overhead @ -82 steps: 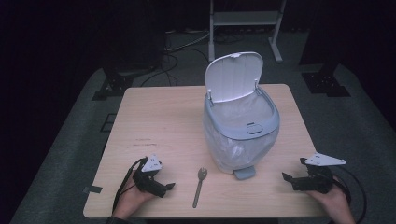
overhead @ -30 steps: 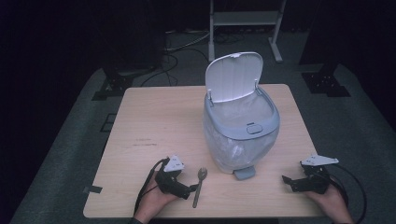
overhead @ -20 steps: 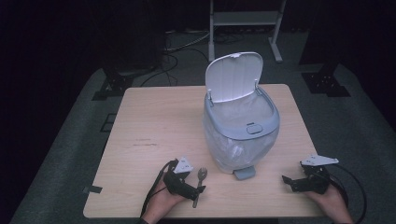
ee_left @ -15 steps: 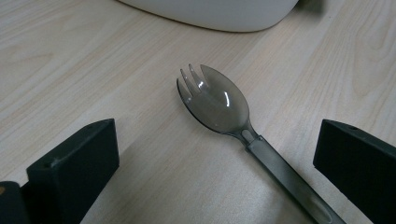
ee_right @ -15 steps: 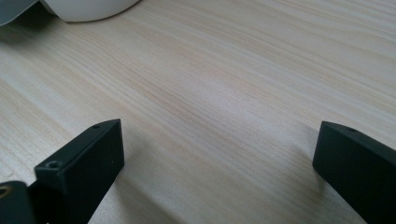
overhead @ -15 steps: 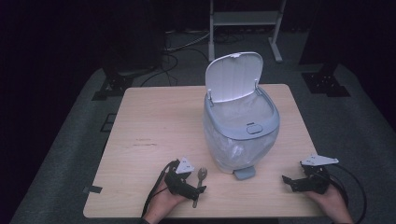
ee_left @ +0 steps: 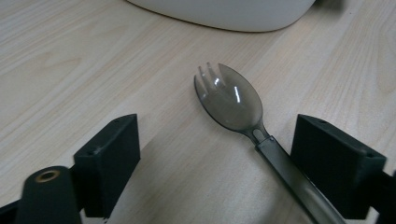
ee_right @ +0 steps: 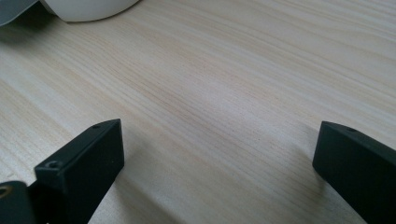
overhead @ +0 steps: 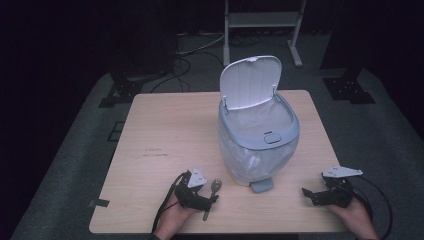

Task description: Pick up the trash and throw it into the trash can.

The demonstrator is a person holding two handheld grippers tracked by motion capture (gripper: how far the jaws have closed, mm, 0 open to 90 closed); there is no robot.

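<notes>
With our left gripper (ee_left: 219, 186) low on the surface (overhead: 165, 135), jaws just closing around but not yet pinching the spork (ee_left: 233, 100) handle, we should centre it before squeezing, right gripper (overhead: 312, 194) wide and idle, then carry toward the open bin (overhead: 257, 145) at one o'clock.

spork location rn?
The spork lies flat on the table near its front edge, between the left gripper's open jaws, left of the bin.
</notes>
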